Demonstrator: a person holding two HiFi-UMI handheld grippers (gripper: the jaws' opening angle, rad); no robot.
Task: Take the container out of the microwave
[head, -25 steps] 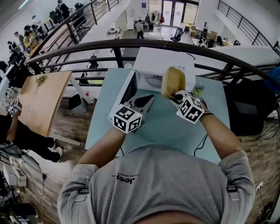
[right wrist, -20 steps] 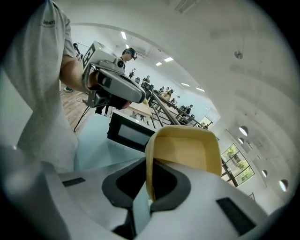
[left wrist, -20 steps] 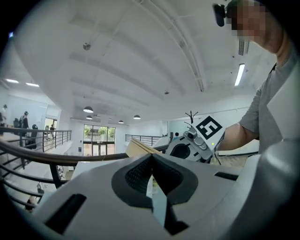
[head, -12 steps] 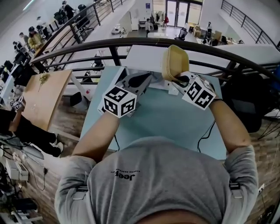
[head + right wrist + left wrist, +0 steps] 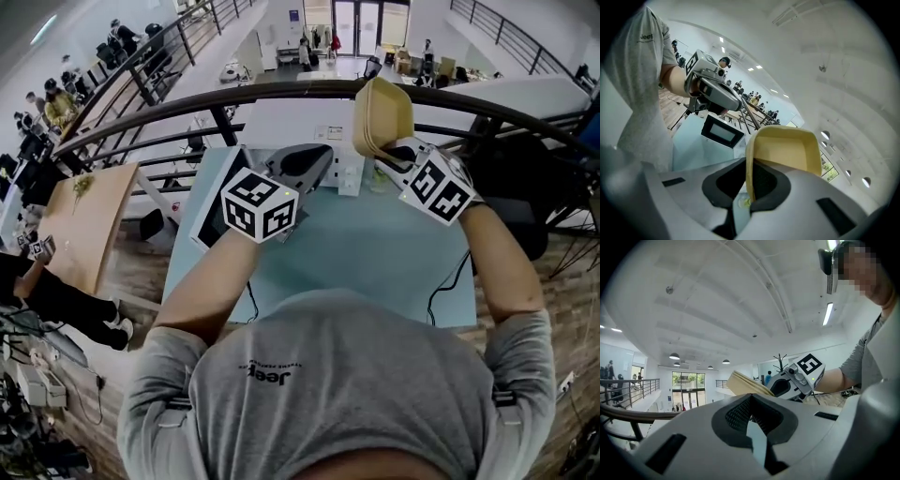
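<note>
The microwave [image 5: 298,122] stands at the far edge of the table [image 5: 375,255], its door [image 5: 209,201] swung out to the left. The container [image 5: 382,112] sits in the right gripper [image 5: 397,153], raised off the table at the microwave's right. The left gripper [image 5: 313,162] is level beside it, to its left. A railing [image 5: 234,94] runs behind the table.

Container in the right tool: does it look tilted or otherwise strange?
Yes. The yellow container is not level: the right tool pinches one wall, so it stands on edge, lifted off the table, with its opening facing sideways. It looks empty; no spill shows.
</note>
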